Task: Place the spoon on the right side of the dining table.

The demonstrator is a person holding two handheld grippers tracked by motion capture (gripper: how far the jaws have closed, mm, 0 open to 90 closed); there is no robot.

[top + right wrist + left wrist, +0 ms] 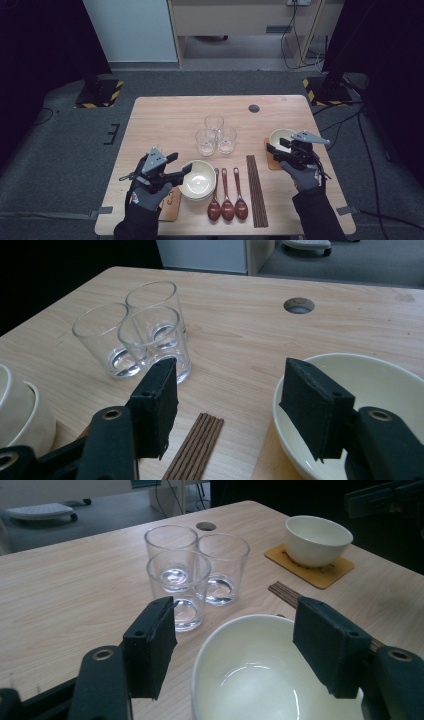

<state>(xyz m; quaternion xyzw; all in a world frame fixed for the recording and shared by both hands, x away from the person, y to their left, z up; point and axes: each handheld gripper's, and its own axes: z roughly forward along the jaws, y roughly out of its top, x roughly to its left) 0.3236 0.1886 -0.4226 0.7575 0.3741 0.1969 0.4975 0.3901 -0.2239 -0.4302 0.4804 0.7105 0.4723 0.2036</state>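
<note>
A cream bowl stack point(198, 181) sits near the table's front, left of three brown spoons point(227, 197). My left gripper point(181, 165) hovers at the stack's left rim, open. In the left gripper view the jaws point(237, 647) stand wide above the top bowl point(270, 680) without pressing on it. A second cream bowl point(281, 136) rests on a tan coaster point(270, 162) at the right. My right gripper point(274, 150) is open at that bowl's near rim. In the right gripper view the rim of this bowl point(380, 385) runs between the jaws point(235, 407).
Three clear glasses point(215, 135) cluster mid-table. A bundle of dark chopsticks point(256, 190) lies right of the spoons. Another coaster point(170, 206) sits under my left hand at the front edge. A round cable hole point(254, 108) marks the far side.
</note>
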